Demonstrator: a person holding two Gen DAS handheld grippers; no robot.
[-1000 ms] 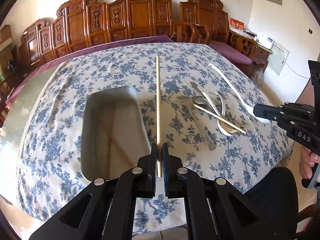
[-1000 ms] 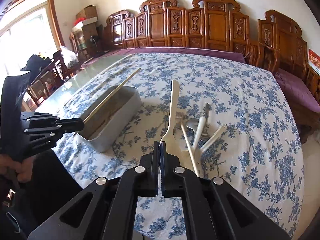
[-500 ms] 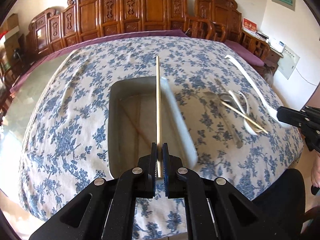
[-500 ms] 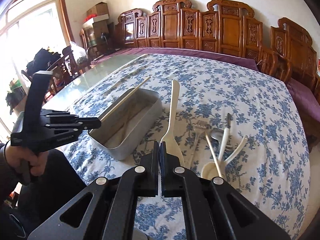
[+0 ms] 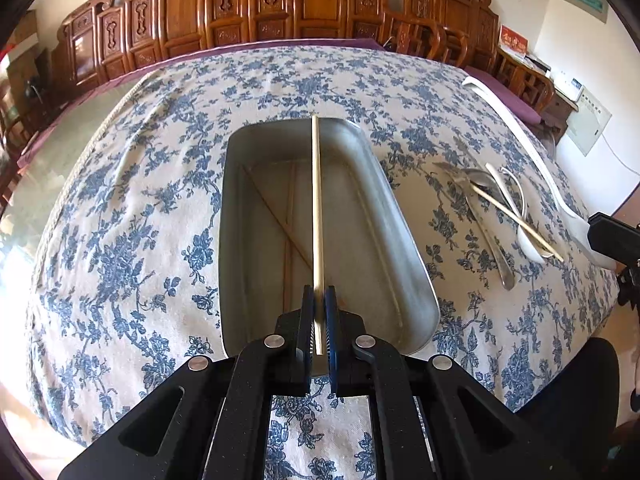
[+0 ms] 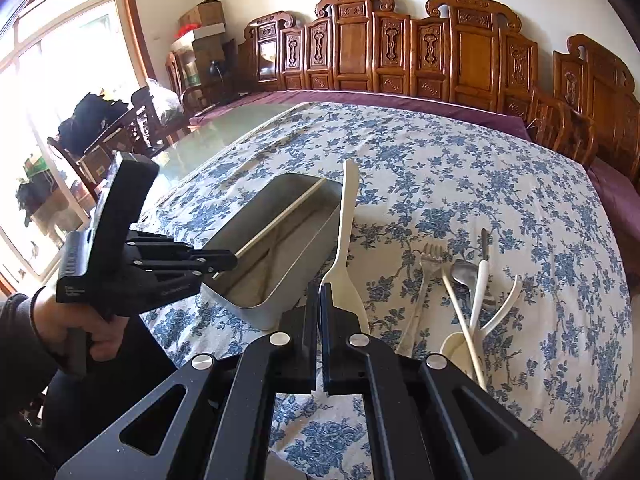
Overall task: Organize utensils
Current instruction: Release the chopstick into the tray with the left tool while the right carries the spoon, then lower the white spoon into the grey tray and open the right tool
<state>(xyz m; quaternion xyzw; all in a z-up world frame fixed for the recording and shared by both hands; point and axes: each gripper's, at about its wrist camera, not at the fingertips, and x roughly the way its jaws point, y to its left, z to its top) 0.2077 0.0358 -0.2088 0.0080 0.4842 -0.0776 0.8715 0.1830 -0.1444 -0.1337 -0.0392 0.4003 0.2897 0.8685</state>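
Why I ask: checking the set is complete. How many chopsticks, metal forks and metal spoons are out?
Chopsticks: 4 (one gripped, two in tray, one loose)
Metal forks: 1
Metal spoons: 1
Total: 6

Matt metal tray, wood chopstick (prob. bamboo)

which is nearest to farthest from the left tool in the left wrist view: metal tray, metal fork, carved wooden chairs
1. metal tray: right under the left tool, which holds a chopstick over it.
2. metal fork: off to the right on the floral tablecloth, in the utensil pile.
3. carved wooden chairs: along the wall beyond the table's far edge.
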